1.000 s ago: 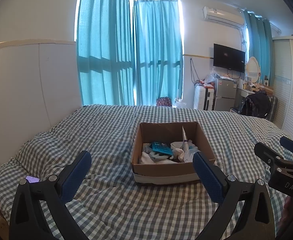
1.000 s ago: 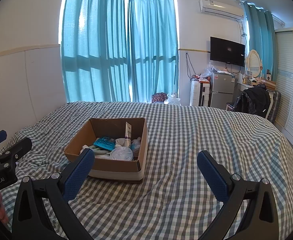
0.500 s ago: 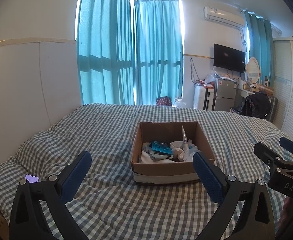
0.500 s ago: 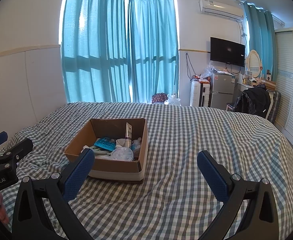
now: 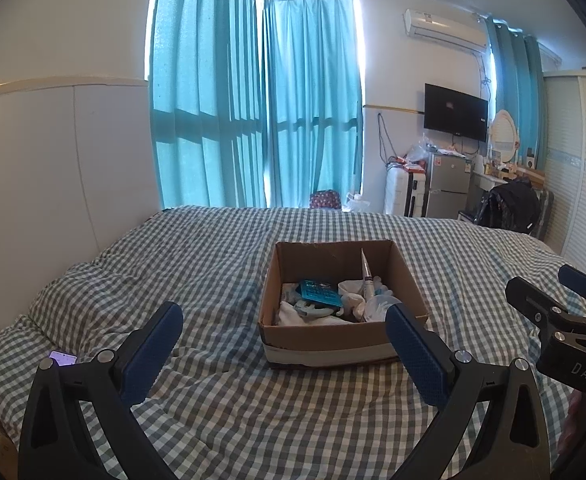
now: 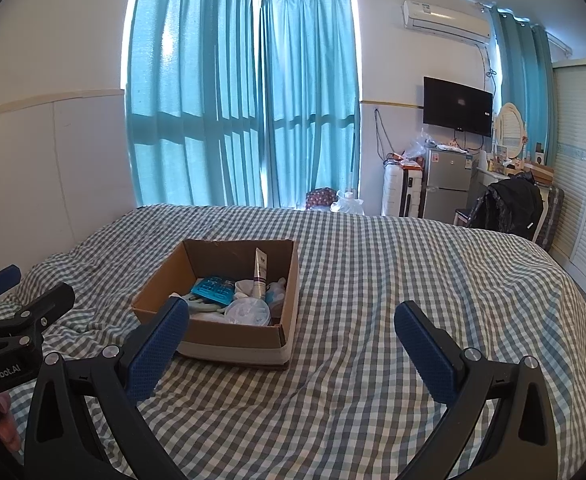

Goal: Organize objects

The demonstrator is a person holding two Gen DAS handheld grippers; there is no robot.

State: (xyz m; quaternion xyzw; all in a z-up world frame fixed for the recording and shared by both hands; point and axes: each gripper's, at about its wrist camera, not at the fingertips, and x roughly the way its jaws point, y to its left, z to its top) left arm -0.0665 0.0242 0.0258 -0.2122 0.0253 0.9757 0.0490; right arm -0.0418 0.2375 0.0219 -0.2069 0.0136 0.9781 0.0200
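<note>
On the checked bed (image 5: 221, 420), in the left wrist view, the cardboard box (image 5: 325, 344) sits ahead with a teal packet (image 5: 319, 292), a tube (image 5: 367, 276) and white items inside, and the left gripper (image 5: 285, 356) hangs spread wide and empty short of it. In the right wrist view the box lies ahead-left, the right gripper (image 6: 293, 348) equally wide, holding nothing — no loose things show on the cover, so this fits either a box about to be unpacked or one just filled.

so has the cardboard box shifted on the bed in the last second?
No. The cardboard box sits where it was on the checked bedspread, unchanged against the curtains.
</note>
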